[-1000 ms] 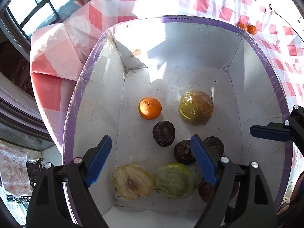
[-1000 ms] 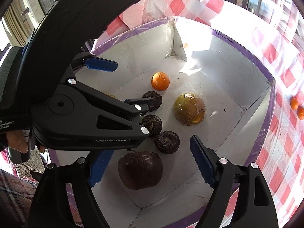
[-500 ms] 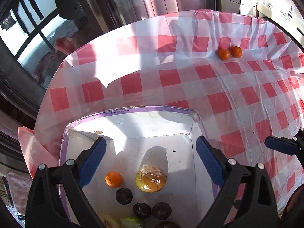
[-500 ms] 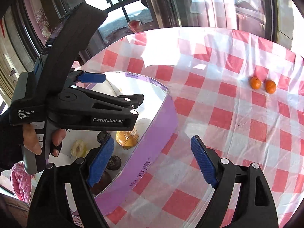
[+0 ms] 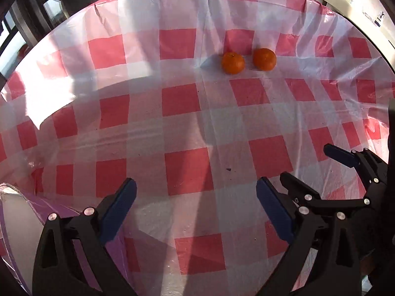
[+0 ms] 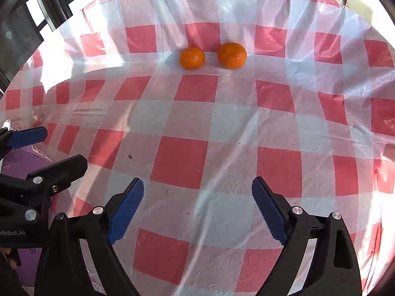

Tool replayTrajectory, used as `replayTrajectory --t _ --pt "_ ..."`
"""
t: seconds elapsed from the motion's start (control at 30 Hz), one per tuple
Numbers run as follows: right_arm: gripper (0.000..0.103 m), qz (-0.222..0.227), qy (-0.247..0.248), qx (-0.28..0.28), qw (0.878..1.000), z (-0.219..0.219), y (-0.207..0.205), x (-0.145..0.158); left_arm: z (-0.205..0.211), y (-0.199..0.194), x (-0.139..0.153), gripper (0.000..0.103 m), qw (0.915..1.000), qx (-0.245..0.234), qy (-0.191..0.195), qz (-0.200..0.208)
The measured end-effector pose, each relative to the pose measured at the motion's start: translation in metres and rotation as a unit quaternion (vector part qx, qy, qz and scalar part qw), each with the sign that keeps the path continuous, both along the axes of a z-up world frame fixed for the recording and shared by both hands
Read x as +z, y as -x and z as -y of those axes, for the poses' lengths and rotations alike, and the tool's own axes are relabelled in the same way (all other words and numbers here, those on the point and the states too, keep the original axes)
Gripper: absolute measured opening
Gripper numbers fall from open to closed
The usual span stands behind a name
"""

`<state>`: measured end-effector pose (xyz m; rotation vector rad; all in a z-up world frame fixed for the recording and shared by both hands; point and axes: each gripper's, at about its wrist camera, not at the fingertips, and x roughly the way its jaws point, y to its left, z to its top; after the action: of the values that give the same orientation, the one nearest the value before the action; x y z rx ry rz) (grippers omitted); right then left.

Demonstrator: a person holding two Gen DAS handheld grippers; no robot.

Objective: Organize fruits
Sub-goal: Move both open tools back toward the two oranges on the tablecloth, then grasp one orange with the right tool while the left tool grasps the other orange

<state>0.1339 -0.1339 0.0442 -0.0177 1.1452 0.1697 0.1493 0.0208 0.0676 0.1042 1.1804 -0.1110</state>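
Note:
Two small oranges lie side by side on the far part of the red-and-white checked tablecloth: the left orange (image 5: 232,62) (image 6: 192,58) and the right orange (image 5: 264,59) (image 6: 232,55). My left gripper (image 5: 196,204) is open and empty, well short of them. My right gripper (image 6: 197,204) is open and empty too, also far from them. The right gripper shows at the right edge of the left wrist view (image 5: 345,172); the left gripper shows at the left edge of the right wrist view (image 6: 42,153). The purple-rimmed white box (image 5: 17,212) sits at lower left; its contents are hidden.
The checked tablecloth (image 5: 187,123) covers a round table whose far edge curves close behind the oranges. Dark window frames (image 6: 29,12) stand beyond the table at upper left. The box's purple side (image 6: 27,259) shows at the lower left of the right wrist view.
Both grippers have lifted out of the box and swung right over the tablecloth toward the two oranges. The fruit inside the box has dropped out of view. Both stay open.

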Motion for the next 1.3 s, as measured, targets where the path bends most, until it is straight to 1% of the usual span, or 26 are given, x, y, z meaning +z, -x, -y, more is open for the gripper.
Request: replayTrajectory --t 0.1,0.2,0.3,0.43,0.5,0.6,0.67,0.7,0.77,0.8,0.83,0.93,1.13,1.3 --pt "0.086 0.017 0.016 0.008 1.0 0.006 -0.036 -0.013 -0.001 -0.019 -0.017 0.098 0.9992 0.036 0.011 -0.014" --pt "0.083 0.035 0.021 -0.008 0.999 0.018 -0.069 -0.02 -0.003 -0.034 -0.025 0.098 0.9985 0.052 0.015 -0.008" --pt "0.076 0.043 0.013 -0.02 0.999 0.026 -0.098 -0.026 -0.001 -0.048 -0.034 0.098 0.9981 0.06 0.011 -0.007" --pt "0.067 0.058 0.009 -0.032 0.998 0.031 -0.127 -0.029 0.007 -0.066 -0.041 0.098 0.9974 0.069 0.02 0.003" --pt "0.067 0.058 -0.005 -0.038 0.998 0.033 -0.137 -0.03 0.015 -0.074 -0.044 0.098 0.9973 0.07 0.02 0.011" --pt "0.067 0.062 -0.008 -0.033 0.997 0.029 -0.145 -0.032 0.028 -0.086 -0.05 0.098 0.9975 0.066 0.019 0.018" --pt "0.068 0.066 -0.007 -0.034 0.997 0.029 -0.145 -0.033 0.039 -0.093 -0.054 0.098 0.998 0.058 0.012 0.024" --pt "0.066 0.069 -0.007 -0.034 0.997 0.03 -0.144 -0.033 0.045 -0.096 -0.056 0.098 0.9982 0.053 0.006 0.027" --pt "0.051 0.075 -0.023 -0.027 0.997 0.036 -0.14 -0.031 0.055 -0.103 -0.059 0.098 0.9985 0.044 -0.004 0.033" --pt "0.044 0.073 -0.013 -0.028 0.997 0.04 -0.138 -0.03 0.06 -0.107 -0.06 0.098 0.9985 0.039 -0.009 0.036" --pt "0.044 0.071 -0.008 -0.03 0.997 0.043 -0.136 -0.03 0.065 -0.11 -0.061 0.098 0.9984 0.034 -0.015 0.041" --pt "0.044 0.053 -0.017 -0.049 0.997 0.066 -0.125 -0.028 0.078 -0.119 -0.062 0.098 0.9978 0.02 -0.026 0.058" --pt "0.044 0.024 -0.01 -0.064 0.998 0.099 -0.092 -0.019 0.097 -0.147 -0.063 0.098 0.9961 0.003 -0.026 0.084" --pt "0.044 0.002 -0.017 -0.084 0.996 0.114 -0.066 -0.02 0.108 -0.174 -0.063 0.097 0.9954 -0.005 -0.022 0.093"
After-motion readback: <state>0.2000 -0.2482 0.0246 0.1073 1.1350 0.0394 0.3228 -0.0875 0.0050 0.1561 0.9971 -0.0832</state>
